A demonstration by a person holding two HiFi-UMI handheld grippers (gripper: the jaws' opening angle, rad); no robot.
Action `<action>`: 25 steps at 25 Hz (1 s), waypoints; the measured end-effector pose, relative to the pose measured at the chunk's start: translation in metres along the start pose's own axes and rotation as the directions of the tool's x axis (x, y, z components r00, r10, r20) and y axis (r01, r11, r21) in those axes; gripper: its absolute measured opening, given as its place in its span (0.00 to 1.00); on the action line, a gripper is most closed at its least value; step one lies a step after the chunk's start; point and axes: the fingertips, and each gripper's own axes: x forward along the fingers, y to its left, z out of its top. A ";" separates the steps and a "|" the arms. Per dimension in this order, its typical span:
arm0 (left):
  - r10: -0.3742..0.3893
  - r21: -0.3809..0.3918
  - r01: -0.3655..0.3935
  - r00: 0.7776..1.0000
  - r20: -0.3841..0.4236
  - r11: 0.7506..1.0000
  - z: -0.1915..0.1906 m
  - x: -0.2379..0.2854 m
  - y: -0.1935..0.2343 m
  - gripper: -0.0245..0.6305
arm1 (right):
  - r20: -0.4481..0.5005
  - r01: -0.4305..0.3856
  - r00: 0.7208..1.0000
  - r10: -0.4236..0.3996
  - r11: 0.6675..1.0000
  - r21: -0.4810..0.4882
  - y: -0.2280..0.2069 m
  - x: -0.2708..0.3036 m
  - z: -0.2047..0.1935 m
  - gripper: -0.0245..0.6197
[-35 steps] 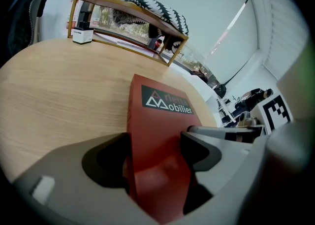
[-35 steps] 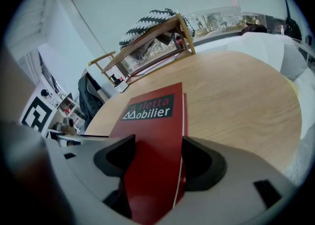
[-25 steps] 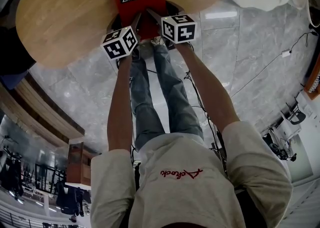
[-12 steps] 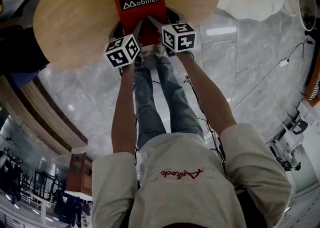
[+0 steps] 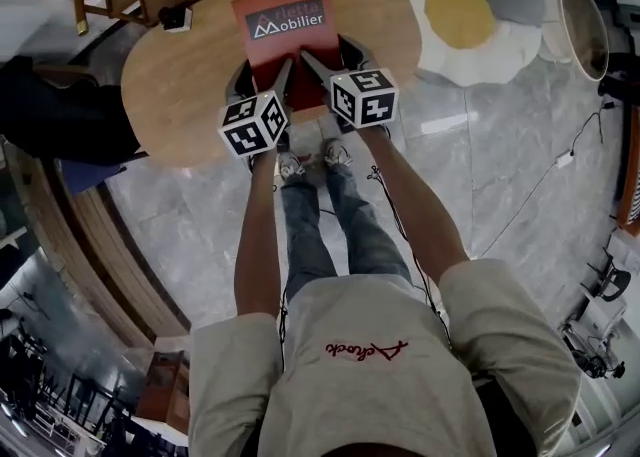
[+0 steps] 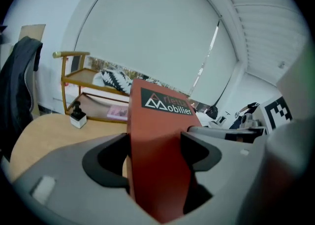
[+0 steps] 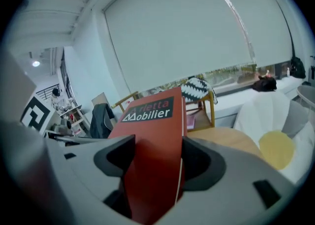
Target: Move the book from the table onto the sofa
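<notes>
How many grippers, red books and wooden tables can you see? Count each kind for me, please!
Grippers: 2, the left gripper and the right gripper
Red book: 1
Wooden table: 1
Total: 4

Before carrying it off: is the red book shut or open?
Shut. The red book shows its cover flat on its page edge; left gripper and right gripper both clamp it.

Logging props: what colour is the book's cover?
Red book, black title band; clearest in the right gripper view.
</notes>
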 end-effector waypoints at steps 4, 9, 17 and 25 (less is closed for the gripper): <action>-0.015 0.052 0.011 0.997 0.076 0.999 0.058 -0.022 -0.019 0.55 | 0.085 -0.002 0.996 0.005 0.999 -0.036 0.016 -0.019 0.059 0.47; -0.042 0.109 0.025 0.987 0.157 0.994 0.112 -0.054 -0.041 0.55 | 0.181 0.002 0.983 0.012 0.997 -0.079 0.039 -0.047 0.116 0.47; -0.087 0.189 0.033 0.956 0.281 0.981 0.192 -0.112 -0.077 0.55 | 0.317 0.015 0.948 0.033 0.989 -0.149 0.079 -0.097 0.200 0.47; -0.141 0.241 0.056 0.926 0.351 0.969 0.248 -0.155 -0.112 0.55 | 0.410 0.055 0.912 0.031 0.979 -0.195 0.106 -0.143 0.262 0.47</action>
